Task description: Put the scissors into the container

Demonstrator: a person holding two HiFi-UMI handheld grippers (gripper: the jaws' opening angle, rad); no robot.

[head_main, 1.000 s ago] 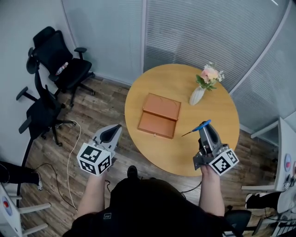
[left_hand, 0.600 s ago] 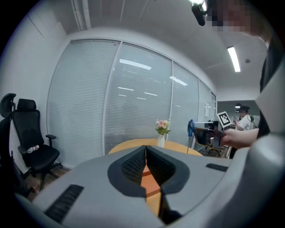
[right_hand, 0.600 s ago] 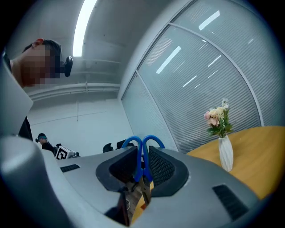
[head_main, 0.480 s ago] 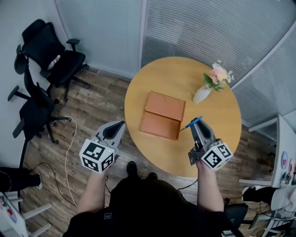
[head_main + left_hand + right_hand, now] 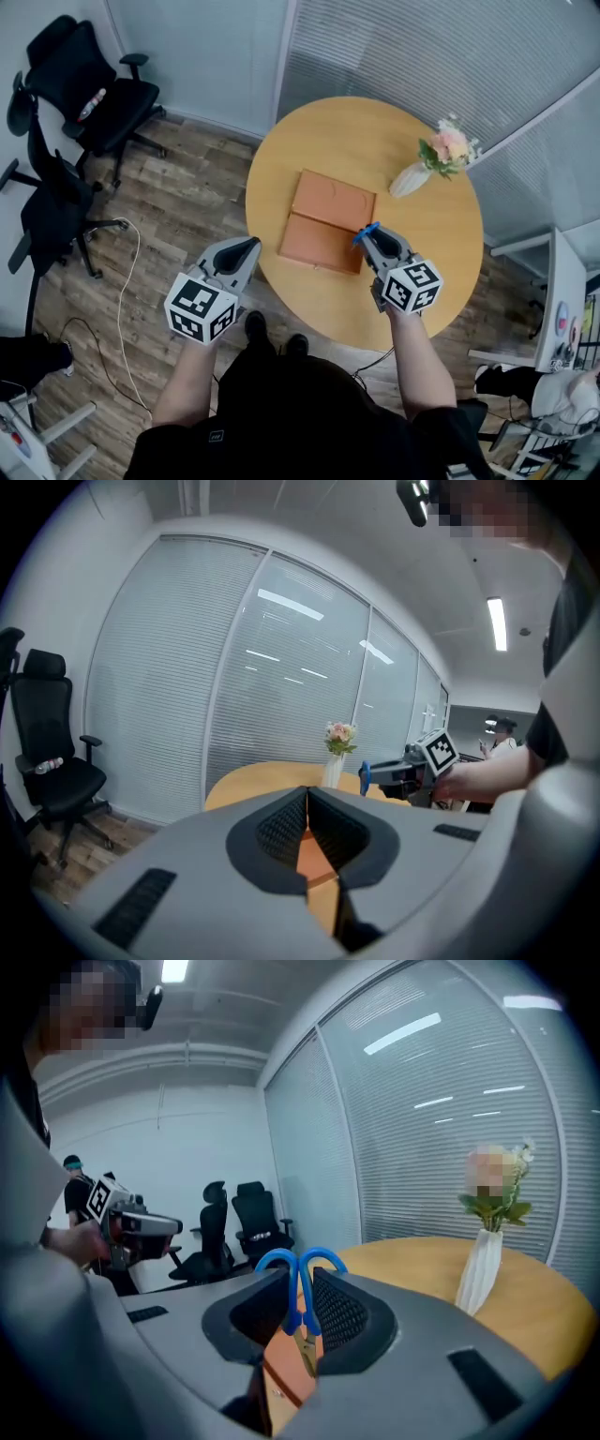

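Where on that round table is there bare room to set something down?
The far part of the table, beyond the container and left of the vase, is bare. So is the right side, between vase and near edge. It is crowded at the container's right edge, where the right gripper holds the scissors.

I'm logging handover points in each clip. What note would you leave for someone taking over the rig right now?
Left gripper: shut, empty, hanging over the floor beside the table.
Right gripper: shut on the scissors, blue handles up, over the near right edge of the container.
Container: open, flat on the table, nothing visible inside.
Done: scissors picked up and brought to the container.
Left: lower the scissors into the container and release.
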